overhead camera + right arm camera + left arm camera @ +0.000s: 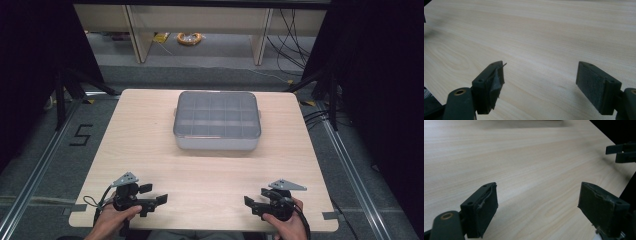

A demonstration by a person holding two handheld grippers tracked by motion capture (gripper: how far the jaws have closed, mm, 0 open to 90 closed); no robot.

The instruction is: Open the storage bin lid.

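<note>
Holding a gripper in each hand, I keep both low over the near edge of the surface (150, 150), a pale wood-grain board with rounded corners. My left gripper (154, 196) points toward the middle from the near left corner; my right gripper (253, 204) points back at it from the near right corner, and the two are well apart. Both stand wide, with nothing between the jaws, just bare wood grain below them.

In the left gripper view the black pads (486, 207) look rough and fabric-like, with a loose thread at the edge of one pad. The tips of my right gripper (621, 152) show far off at the upper right. In the right gripper view one pad (495, 86) is frayed, a thin strand sticking out at its tip, while the other is a flat, coarse rectangle.

The box (217, 120) sits toward the far side of the surface, centred, well away from both grippers. It is a grey plastic box, rectangular with rounded corners, and through its clear lid I see a grid of small compartments. I cannot tell what they hold.

On the floor to the left, black tape (81, 135) forms the figure 5.
</note>
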